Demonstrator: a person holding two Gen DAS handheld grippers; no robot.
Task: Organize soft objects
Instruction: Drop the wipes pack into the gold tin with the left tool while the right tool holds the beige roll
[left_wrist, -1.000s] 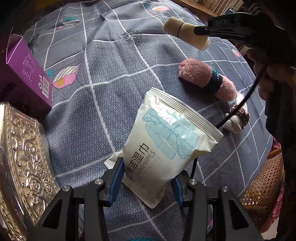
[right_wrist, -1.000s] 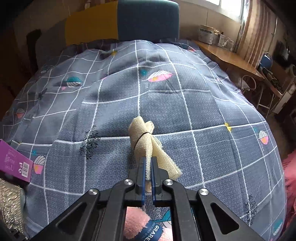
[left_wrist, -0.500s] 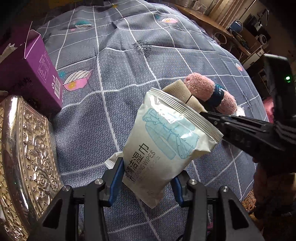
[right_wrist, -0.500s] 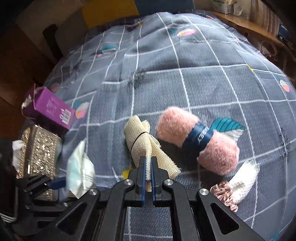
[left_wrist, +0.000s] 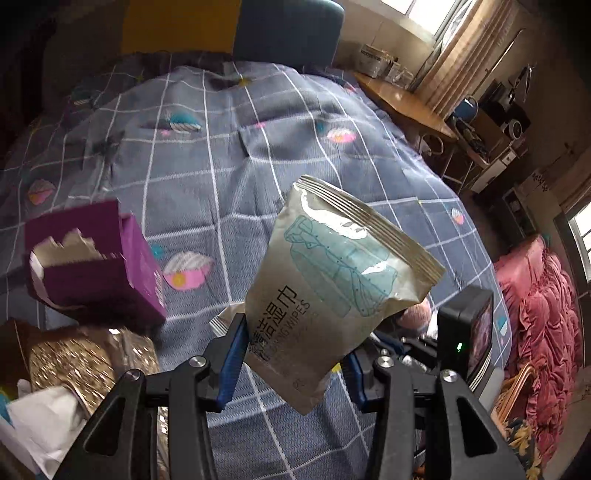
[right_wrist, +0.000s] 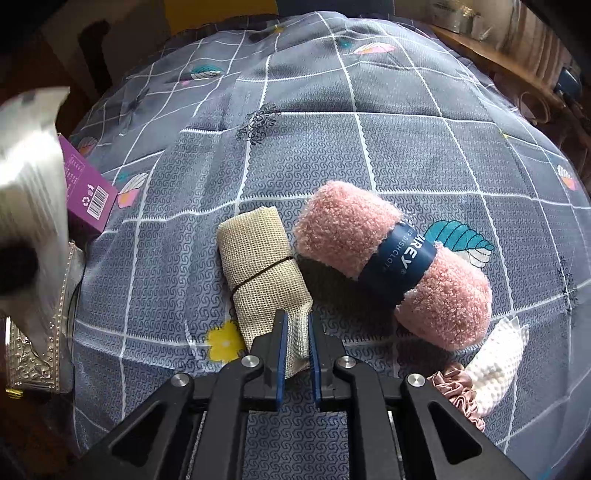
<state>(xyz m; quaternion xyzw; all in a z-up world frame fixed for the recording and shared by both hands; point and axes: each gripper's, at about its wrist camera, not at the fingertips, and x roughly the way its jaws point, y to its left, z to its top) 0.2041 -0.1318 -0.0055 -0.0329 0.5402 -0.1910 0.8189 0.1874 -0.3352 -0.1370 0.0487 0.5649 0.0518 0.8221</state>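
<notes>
Left gripper (left_wrist: 293, 363): clamping the wipes pack (left_wrist: 334, 291) by its lower end at frame centre, above the bedspread (left_wrist: 221, 155); the slick pouch is risking sliding out.
Right gripper (right_wrist: 296, 341): jaws slightly parted around the beige mesh roll (right_wrist: 263, 264)'s tail, lower centre; retreating may be snagging it, dragging it off the pink towel roll (right_wrist: 391, 260) beside it.

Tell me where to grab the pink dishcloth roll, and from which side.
Grip the pink dishcloth roll across its navy paper band, coming from above with fingers straddling the roll's width. It lies flat on the bedspread, slanted, and the band likely keeps the fluffy pile from slipping. The beige mesh roll sits close beside.
</notes>
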